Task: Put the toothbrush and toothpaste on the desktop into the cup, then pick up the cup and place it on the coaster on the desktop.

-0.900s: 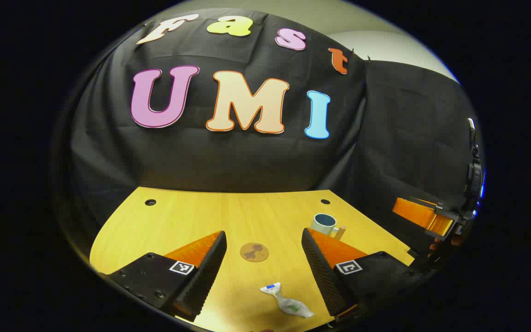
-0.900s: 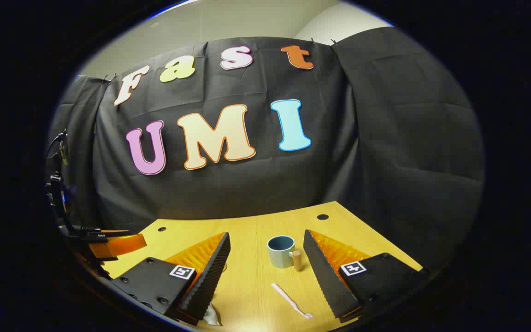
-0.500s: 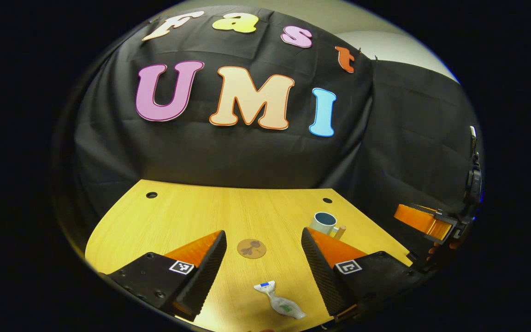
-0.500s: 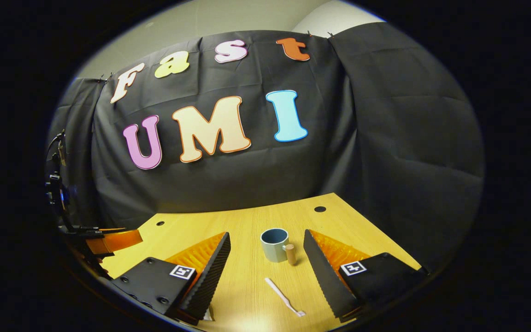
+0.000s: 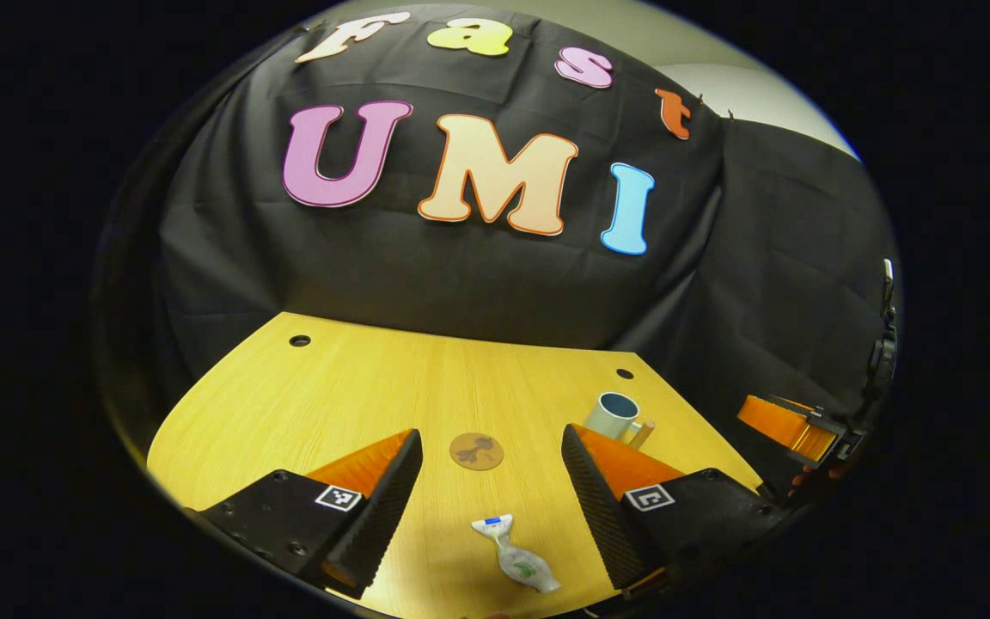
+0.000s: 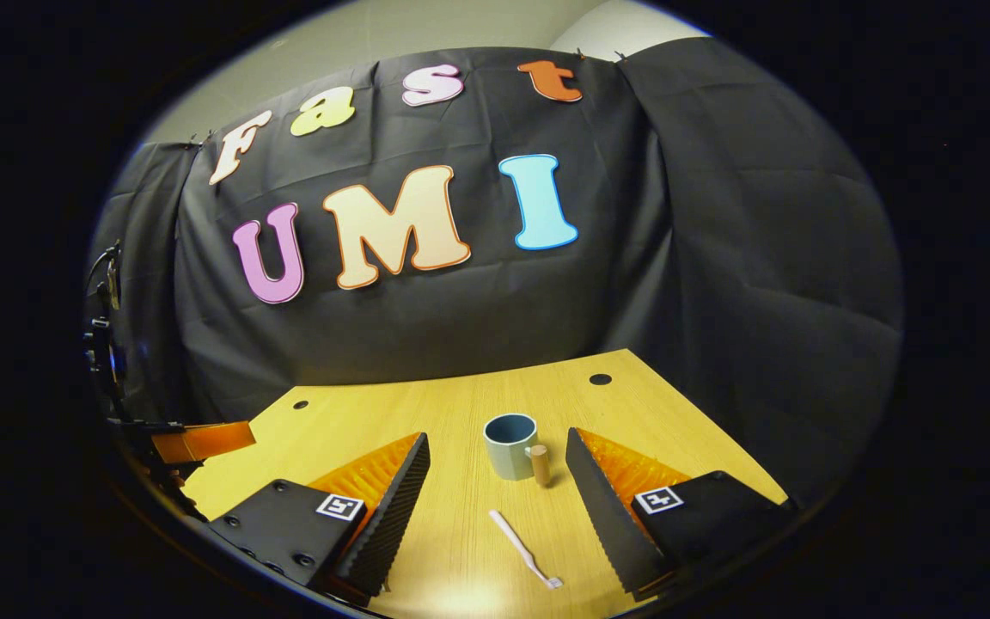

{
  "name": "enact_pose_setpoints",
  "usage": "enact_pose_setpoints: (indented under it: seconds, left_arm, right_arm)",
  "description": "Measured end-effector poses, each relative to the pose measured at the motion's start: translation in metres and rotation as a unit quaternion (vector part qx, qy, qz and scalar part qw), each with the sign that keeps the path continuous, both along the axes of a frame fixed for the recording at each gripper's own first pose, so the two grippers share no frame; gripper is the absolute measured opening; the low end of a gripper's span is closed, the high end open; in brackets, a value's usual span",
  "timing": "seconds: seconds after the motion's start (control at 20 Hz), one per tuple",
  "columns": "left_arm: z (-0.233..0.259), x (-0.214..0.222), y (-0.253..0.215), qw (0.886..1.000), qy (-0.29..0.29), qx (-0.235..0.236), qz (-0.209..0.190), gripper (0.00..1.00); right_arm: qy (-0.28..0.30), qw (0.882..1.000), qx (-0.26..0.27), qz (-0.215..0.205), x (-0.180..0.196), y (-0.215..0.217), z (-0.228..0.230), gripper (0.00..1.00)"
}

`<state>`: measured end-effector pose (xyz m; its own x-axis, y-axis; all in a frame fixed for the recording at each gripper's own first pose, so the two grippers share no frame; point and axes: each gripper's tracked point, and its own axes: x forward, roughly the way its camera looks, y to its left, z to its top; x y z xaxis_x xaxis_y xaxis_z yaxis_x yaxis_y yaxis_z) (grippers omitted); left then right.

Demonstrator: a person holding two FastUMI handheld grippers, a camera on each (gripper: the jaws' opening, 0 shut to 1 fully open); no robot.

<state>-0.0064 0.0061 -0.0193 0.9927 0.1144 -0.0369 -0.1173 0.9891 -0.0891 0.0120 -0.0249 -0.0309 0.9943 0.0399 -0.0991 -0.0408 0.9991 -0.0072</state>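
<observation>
I see one cup [image 6: 510, 445] on the desk [image 5: 357, 395], one toothbrush [image 6: 525, 560] and one toothpaste tube [image 5: 516, 559] nearer me, one coaster [image 5: 475, 450]; both grippers' jaws stand apart, empty.

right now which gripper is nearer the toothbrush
Right. The right gripper hangs open with the toothbrush lying between its fingers; the left gripper is off to the side, over the toothpaste tube.

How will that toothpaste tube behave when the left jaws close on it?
The toothpaste tube looks squeezed and twisted near its cap, so it will probably crumple rather than stay stiff. Being partly flattened, it should lie still, not roll, on the desktop. It is likely light.
</observation>
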Motion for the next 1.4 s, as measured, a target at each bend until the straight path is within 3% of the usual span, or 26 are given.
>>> enact_pose_setpoints:
  seconds: [0.4, 0.5, 0.65, 0.7, 0.75, 0.95, 1.0, 1.2, 1.3, 1.4]
  left_arm:
    - [-0.014, -0.005, 0.014, 0.999, 0.015, -0.015, 0.029, 0.95]
    - [-0.023, -0.008, 0.017, 0.999, 0.028, -0.018, 0.035, 0.95]
    - [-0.033, -0.014, 0.022, 0.998, 0.043, -0.021, 0.046, 0.95]
    - [-0.037, -0.016, 0.024, 0.997, 0.048, -0.022, 0.051, 0.95]
    - [-0.039, -0.018, 0.026, 0.997, 0.052, -0.024, 0.056, 0.95]
    - [-0.05, -0.024, 0.037, 0.994, 0.065, -0.032, 0.082, 0.95]
    - [-0.053, -0.026, 0.041, 0.993, 0.068, -0.036, 0.089, 0.95]
    - [-0.065, -0.031, 0.057, 0.988, 0.084, -0.051, 0.12, 0.95]
    - [-0.07, -0.034, 0.062, 0.985, 0.092, -0.057, 0.134, 0.95]
    - [-0.075, -0.036, 0.063, 0.983, 0.098, -0.061, 0.141, 0.95]
  right_arm:
    - [0.07, 0.997, -0.002, 0.022, 0.016, 0.004, -0.032, 0.98]
    - [0.095, 0.995, -0.008, 0.028, 0.021, 0.004, -0.043, 0.94]
    - [0.128, 0.991, -0.023, 0.041, 0.031, 0.006, -0.059, 0.98]
    - [0.142, 0.988, -0.026, 0.048, 0.035, 0.01, -0.064, 0.94]
    - [0.156, 0.986, -0.03, 0.054, 0.039, 0.013, -0.07, 0.98]
    - [0.22, 0.969, -0.071, 0.082, 0.052, 0.017, -0.109, 0.99]
    - [0.237, 0.964, -0.081, 0.088, 0.056, 0.018, -0.117, 0.94]
    - [0.301, 0.94, -0.121, 0.105, 0.073, 0.017, -0.158, 0.99]
    - [0.327, 0.928, -0.145, 0.106, 0.078, 0.012, -0.178, 0.94]
    - [0.356, 0.914, -0.161, 0.103, 0.082, 0.007, -0.195, 0.99]
